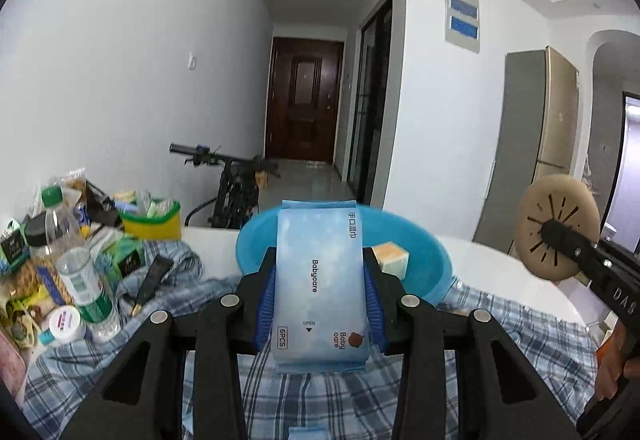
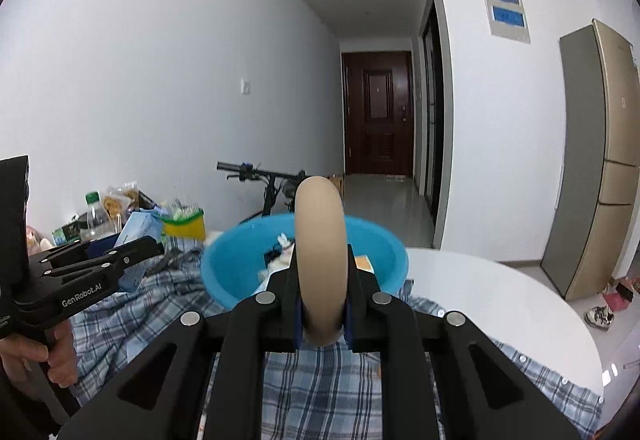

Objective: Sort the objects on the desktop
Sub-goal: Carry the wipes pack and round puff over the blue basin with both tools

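Observation:
My left gripper [image 1: 320, 264] is shut on a pale blue Babycare wipes pack [image 1: 320, 292], held flat and lengthwise between the blue pads. It hangs just in front of a blue plastic basin [image 1: 424, 252]. To the right, my right gripper [image 1: 554, 232] is shut on a tan round disc [image 1: 536, 208] with radial slots. In the right wrist view the disc [image 2: 320, 220] stands edge-on between the fingers of the right gripper [image 2: 322, 258], over the near rim of the basin [image 2: 224, 260]. The left gripper [image 2: 120, 250] with the pack [image 2: 140, 228] shows at the left.
A plaid cloth [image 1: 312, 400] covers the white round table [image 2: 500, 300]. Clutter fills the left: a water bottle [image 1: 76, 272], a white jar [image 1: 64, 324], a black tube [image 1: 150, 280], a yellow-green container [image 1: 152, 224]. A yellow block [image 1: 390, 258] lies in the basin. A bicycle [image 1: 236, 184] stands behind.

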`<state>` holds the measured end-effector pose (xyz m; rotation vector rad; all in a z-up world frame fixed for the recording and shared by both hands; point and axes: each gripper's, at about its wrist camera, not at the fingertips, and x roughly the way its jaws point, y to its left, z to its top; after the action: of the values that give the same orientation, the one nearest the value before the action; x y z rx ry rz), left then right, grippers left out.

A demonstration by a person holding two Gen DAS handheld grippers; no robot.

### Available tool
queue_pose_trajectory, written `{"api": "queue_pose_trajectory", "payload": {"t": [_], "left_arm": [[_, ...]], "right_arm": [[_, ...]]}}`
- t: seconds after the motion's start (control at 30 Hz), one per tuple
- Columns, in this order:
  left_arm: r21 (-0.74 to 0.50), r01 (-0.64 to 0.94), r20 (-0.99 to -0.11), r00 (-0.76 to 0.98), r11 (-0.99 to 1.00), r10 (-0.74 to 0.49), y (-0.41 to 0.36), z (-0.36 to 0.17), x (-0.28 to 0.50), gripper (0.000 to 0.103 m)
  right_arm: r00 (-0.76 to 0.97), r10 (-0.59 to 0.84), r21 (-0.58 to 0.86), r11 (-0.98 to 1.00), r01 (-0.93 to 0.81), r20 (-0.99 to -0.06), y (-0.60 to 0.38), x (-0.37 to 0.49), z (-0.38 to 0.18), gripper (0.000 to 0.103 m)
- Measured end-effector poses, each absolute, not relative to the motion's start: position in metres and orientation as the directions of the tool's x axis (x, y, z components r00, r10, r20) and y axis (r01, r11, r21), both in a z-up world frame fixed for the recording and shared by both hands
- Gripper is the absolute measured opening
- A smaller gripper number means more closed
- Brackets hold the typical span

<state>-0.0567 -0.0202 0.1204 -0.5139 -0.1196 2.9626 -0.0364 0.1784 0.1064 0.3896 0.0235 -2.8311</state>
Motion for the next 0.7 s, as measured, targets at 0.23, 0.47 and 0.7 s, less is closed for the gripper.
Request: {"api": "queue_pose_trajectory", "payload": {"t": [0.23, 0.47, 0.7], "left_arm": [[-0.097, -0.143, -0.294, -0.941, -0.985, 0.166, -0.017, 0.137, -0.048, 0.041], [-0.102, -0.147, -0.293, -0.941, -0.984, 0.171, -0.017, 0.142, -0.043, 0.041], [-0.106, -0.14, -0.294, -0.941, -0.984, 0.166, -0.02, 0.142, -0.044, 0.041]], "right_arm": [[-0.929, -0.271, 0.013, -0.961, 0.277, -0.252, 0.178, -0.027, 0.111, 0.014], [-0.931, -0.283, 0.012, -0.958, 0.288, -0.23, 0.18, -0.02, 0.117, 0.014], [-0.929, -0.291, 0.006, -0.955, 0.297, -0.228, 0.178, -0.018, 0.117, 0.014]]}}
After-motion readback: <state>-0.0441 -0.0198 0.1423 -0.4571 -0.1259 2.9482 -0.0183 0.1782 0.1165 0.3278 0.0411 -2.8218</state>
